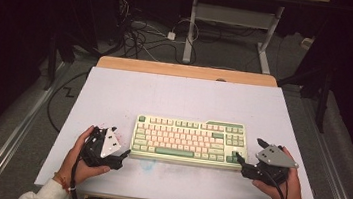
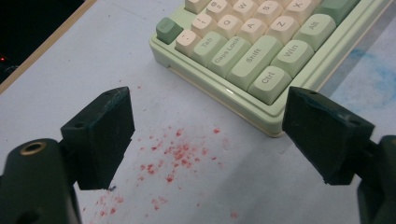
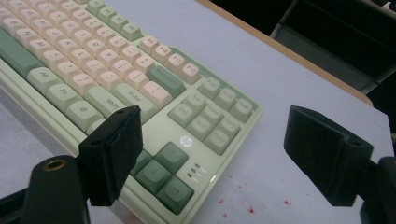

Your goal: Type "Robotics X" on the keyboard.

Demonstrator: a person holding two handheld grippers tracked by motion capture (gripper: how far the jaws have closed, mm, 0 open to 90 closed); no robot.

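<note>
Beside keyboard (image 1: 190,141): both grippers, jaws apart.

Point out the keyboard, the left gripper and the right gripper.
keyboard (image 1: 190,140): high view, middle of its key field.
left gripper (image 2: 208,135): left gripper view, midway between its open jaws.
right gripper (image 3: 212,156): right gripper view, midway between its open jaws.

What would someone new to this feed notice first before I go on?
The pale green and cream keyboard lies at the middle of the light grey table top, flanked by the left gripper at its near left corner and the right gripper at its near right corner, both with jaws open. Next come the red specks on the table by the keyboard's left corner and a faint blue smear along its front edge.
</note>
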